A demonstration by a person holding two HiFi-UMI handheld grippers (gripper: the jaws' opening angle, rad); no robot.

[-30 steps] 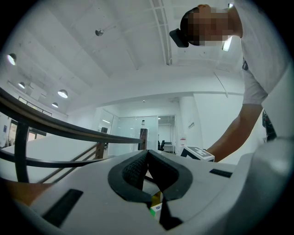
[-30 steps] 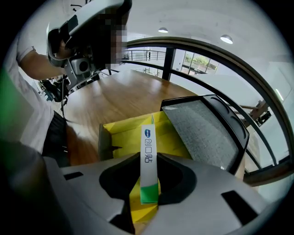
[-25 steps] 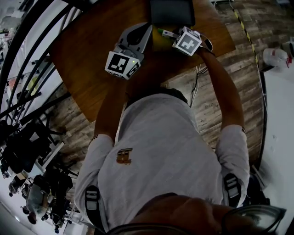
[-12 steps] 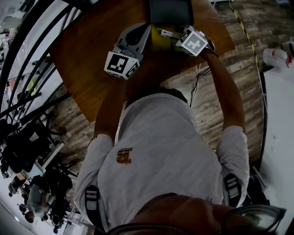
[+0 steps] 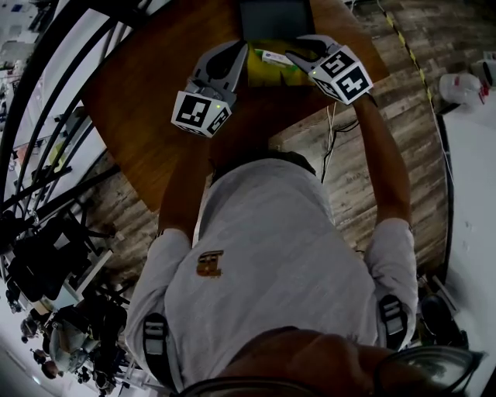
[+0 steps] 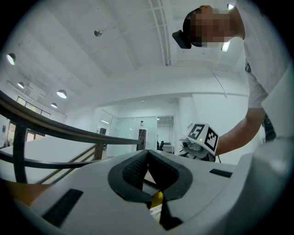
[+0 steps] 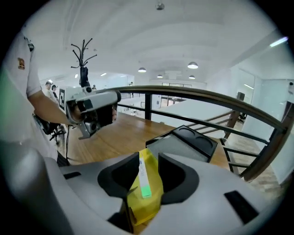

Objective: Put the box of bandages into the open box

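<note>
The box of bandages [image 5: 270, 70] is yellow with a white and green strip, and it sits low over the wooden table [image 5: 147, 101]. My left gripper [image 5: 235, 56] is at its left edge, jaws nearly together, with a bit of the yellow box [image 6: 156, 202] showing in their gap. My right gripper [image 5: 301, 57] reaches in from the right. Its jaws are closing with the yellow box [image 7: 147, 197] standing between the pads and not pressed. Just beyond lies the open black box [image 5: 275, 19], its grey inside [image 7: 177, 149] bare and its lid folded back.
A dark railing [image 7: 206, 98] runs behind the table, and its bars [image 5: 46, 93] also border the table's left side. Cables [image 5: 333, 132] hang off the near table edge. The person's torso fills the lower head view. White items [image 5: 463, 87] lie on the floor at right.
My right gripper has drawn back to the right and turned, so more of the yellow box shows between the two grippers. The left gripper has hardly moved.
</note>
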